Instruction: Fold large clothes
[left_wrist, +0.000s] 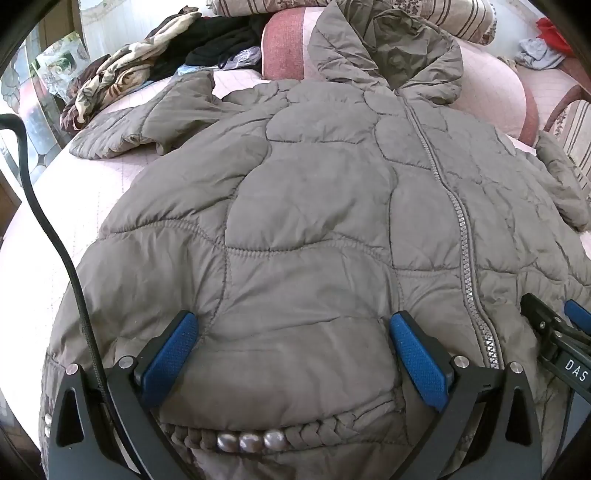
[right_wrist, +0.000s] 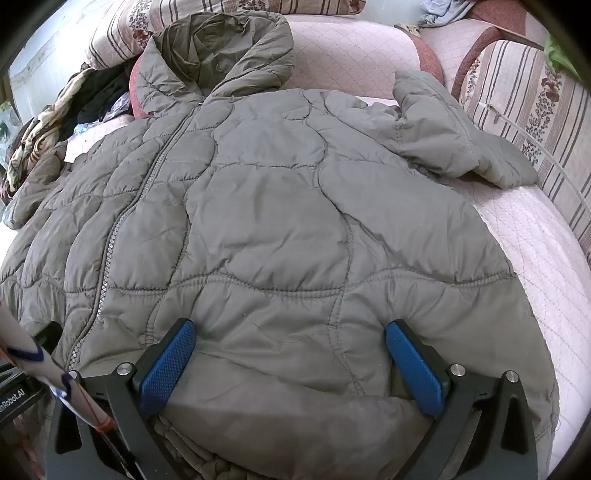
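Grey-brown quilted nylon fills nearly everything ahead of my tools: a large padded hooded jacket (left_wrist: 314, 221) lies spread front-up on the pale pink quilted bed cover (left_wrist: 48, 229), its hem nearest me and its hood (left_wrist: 388, 48) at the far end, resting against a pink bolster cushion (left_wrist: 284, 48).

My left gripper (left_wrist: 293, 332) sits low over the hem with its blue textured pads (left_wrist: 170, 354) spread wide apart, the fabric bulging between them but not pinched. Just below it, along the hem, runs a braided trim with three pearly round beads (left_wrist: 251, 441). The silver zipper (left_wrist: 461, 240) runs away from me to the right of this gripper, and beyond it, at the right edge, I can see part of my other tool.

My right gripper (right_wrist: 290, 336) is likewise spread wide over the hem on the other side of the zipper (right_wrist: 122, 229), pads (right_wrist: 413, 369) touching the cloth without closing on it. Ahead and to its right, one sleeve (right_wrist: 443, 125) lies bent across the cover near a striped floral cushion (right_wrist: 535, 110).

Far ahead and to the left of my left gripper, the other sleeve (left_wrist: 147, 122) stretches outward, and past it sits a heap of patterned and black clothes (left_wrist: 166, 48). A black cable (left_wrist: 48, 221) curves down my left side.
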